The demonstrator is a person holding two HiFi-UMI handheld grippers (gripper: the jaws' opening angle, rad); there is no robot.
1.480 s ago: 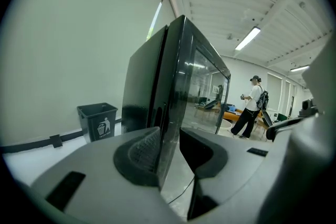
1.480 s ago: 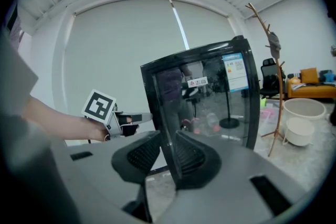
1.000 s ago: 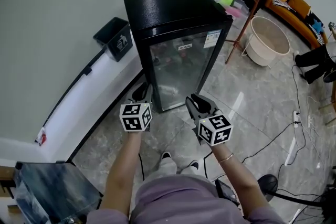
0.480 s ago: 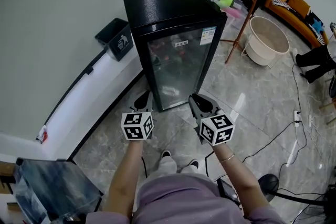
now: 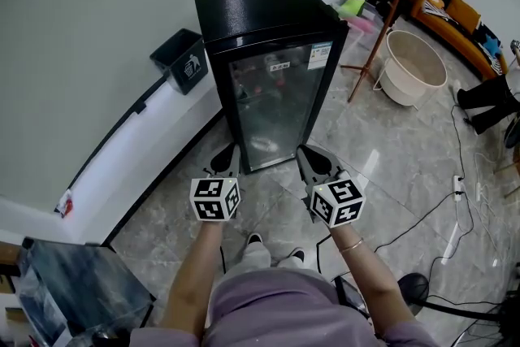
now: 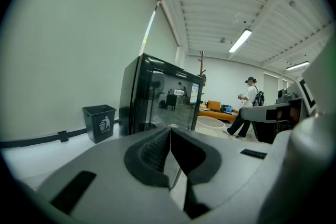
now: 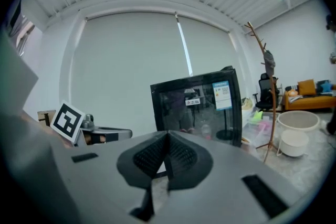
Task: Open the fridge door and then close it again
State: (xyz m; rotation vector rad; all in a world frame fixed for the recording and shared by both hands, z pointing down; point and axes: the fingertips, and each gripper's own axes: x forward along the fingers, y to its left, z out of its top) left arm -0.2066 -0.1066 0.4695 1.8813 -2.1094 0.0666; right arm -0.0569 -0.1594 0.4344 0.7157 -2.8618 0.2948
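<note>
Fridge (image 5: pixel 268 20), black, stands against the wall with its glass door (image 5: pixel 276 106) shut and a bin (image 5: pixel 180 59) just beside it. A person holds the left gripper (image 5: pixel 223 161) and right gripper (image 5: pixel 314 161) side by side in front of the door, not touching it. Both pairs of fingers (image 6: pixel 152 152) have just closed together, with nothing between them.
</note>
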